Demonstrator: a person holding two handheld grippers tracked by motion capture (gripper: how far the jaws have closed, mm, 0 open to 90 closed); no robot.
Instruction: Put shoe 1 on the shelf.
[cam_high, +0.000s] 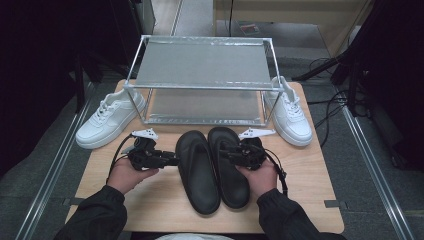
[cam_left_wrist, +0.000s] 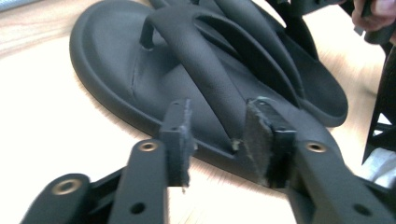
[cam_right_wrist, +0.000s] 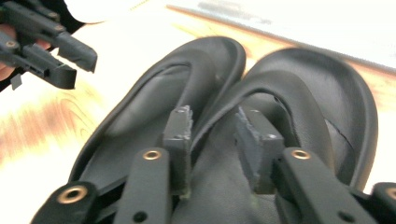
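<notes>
Two black flip-flops lie side by side on the wooden table (cam_high: 300, 190), the left one (cam_high: 197, 170) and the right one (cam_high: 227, 170). My left gripper (cam_high: 172, 159) comes at the left flip-flop (cam_left_wrist: 112, 56) from its outer side. Its jaws (cam_left_wrist: 219, 135) stand apart around the strap (cam_left_wrist: 210, 79), and the pads (cam_left_wrist: 180, 135) do not press on it. My right gripper (cam_high: 223, 150) reaches over the right flip-flop (cam_right_wrist: 322, 93). It (cam_right_wrist: 215, 135) is open too, with that flip-flop's strap (cam_right_wrist: 261, 84) between the jaws and a gap on each side.
A white sneaker (cam_high: 107, 117) sits at the table's left and another (cam_high: 290, 115) at its right. Between them, at the back, stands a two-shelf metal rack (cam_high: 202, 65). Bare wood lies in front of the flip-flops.
</notes>
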